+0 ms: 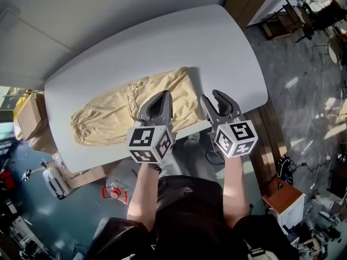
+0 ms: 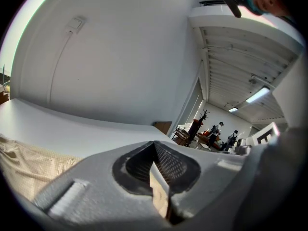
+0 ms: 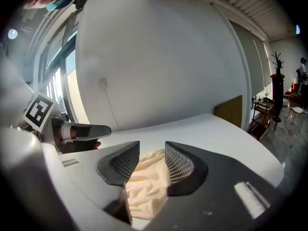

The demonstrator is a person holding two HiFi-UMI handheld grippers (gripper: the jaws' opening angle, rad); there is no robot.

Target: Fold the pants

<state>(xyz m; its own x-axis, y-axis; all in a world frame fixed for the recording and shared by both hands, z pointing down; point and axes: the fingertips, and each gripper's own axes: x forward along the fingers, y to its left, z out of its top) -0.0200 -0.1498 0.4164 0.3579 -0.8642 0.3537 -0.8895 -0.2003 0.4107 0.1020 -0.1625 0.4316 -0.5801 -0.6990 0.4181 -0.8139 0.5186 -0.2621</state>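
Note:
Tan pants (image 1: 124, 110) lie stretched along the white table (image 1: 162, 42), reaching its near edge. My left gripper (image 1: 164, 95) rests over the pants' right part with its jaws together. In the left gripper view this gripper (image 2: 154, 146) shows a thin strip of tan cloth pinched between the pads, and more of the pants (image 2: 24, 167) lies at lower left. My right gripper (image 1: 213, 96) hovers just beside the pants' right end, near the table edge. In the right gripper view it (image 3: 151, 150) stands open, with crumpled pants fabric (image 3: 147, 177) lying loose between the pads, which do not press on it.
Cardboard boxes (image 1: 30, 118) stand on the floor left of the table, and a brown board (image 1: 246, 1) leans at the far right corner. Chairs and clutter fill the floor at upper right (image 1: 303, 15). The person's legs are right below the table's near edge.

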